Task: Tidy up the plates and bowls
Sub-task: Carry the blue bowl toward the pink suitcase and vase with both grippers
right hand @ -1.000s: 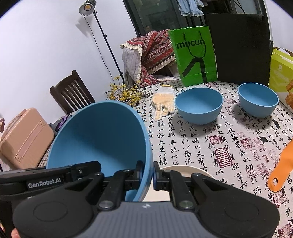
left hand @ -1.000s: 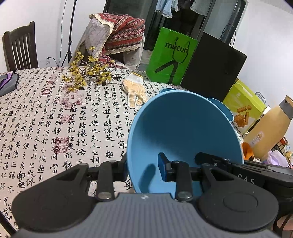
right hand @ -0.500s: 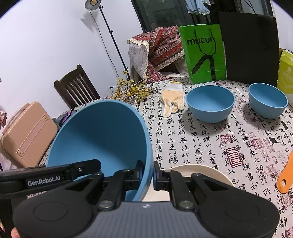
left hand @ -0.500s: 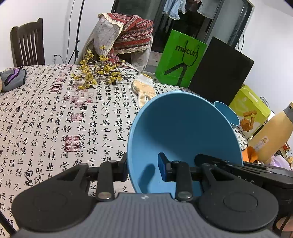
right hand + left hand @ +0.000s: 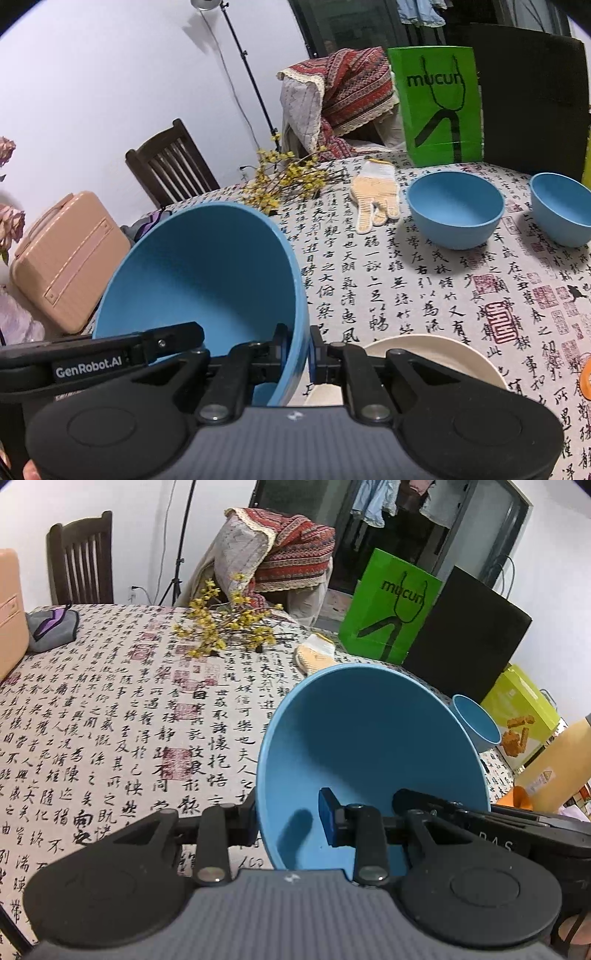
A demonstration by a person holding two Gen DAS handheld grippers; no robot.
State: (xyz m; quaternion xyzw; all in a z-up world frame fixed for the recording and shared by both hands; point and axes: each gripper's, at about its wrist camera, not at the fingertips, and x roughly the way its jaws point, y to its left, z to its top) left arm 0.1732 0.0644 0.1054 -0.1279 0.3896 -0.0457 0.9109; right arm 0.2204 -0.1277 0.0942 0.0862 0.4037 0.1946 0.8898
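Both grippers have carried the big tilted blue plastic bowl [image 5: 207, 280] sideways; right gripper [image 5: 298, 350] pinches its rim, left gripper [image 5: 291, 821] straddles the opposite rim, grip unclear.

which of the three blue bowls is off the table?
The big blue bowl, tilted on edge, its rim pinched by the right gripper and left gripper. The other two bowls sit upright on the tablecloth.

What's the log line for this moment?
large blue bowl: tilted | right gripper: jaws shut on rim | left gripper: jaws astride opposite rim | cream plate: on tablecloth
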